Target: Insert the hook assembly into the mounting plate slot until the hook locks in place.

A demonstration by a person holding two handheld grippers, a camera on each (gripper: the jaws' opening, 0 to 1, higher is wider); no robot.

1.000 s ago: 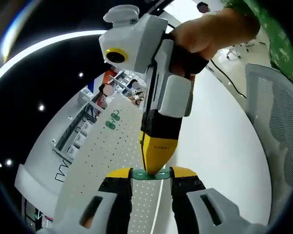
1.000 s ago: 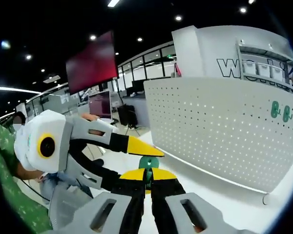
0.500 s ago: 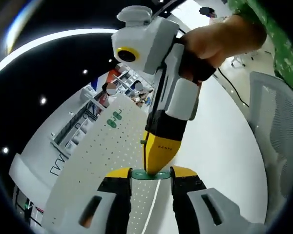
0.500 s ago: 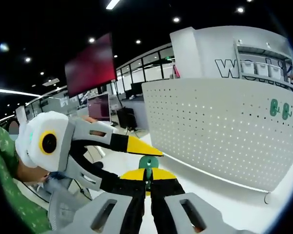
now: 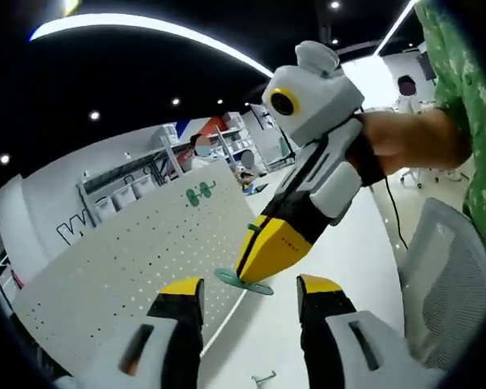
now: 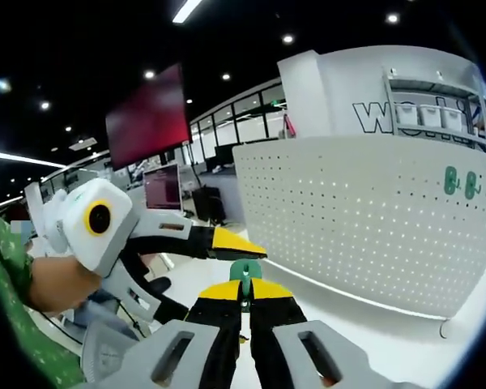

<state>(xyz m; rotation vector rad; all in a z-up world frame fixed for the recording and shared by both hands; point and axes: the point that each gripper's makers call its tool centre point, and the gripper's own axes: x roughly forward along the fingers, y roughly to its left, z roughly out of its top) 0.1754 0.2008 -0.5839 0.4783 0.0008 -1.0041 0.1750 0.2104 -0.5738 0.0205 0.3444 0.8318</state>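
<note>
Nearest in the right gripper view, the right gripper (image 6: 245,293) was pinched together on the green hook piece (image 6: 245,271), held up in the air well short of the white pegboard (image 6: 364,219). In the left gripper view, the left gripper (image 5: 249,289) stood spread with nothing between its jaws, just beside that hook piece (image 5: 243,281), which sat at the tip of the right gripper (image 5: 269,251). Farther off, two green hooks (image 6: 460,181) hung on the pegboard near its upper far end. Judged from this, the carry was in hand; the next move called for bringing the piece to a slot on the pegboard and pressing it home.
</note>
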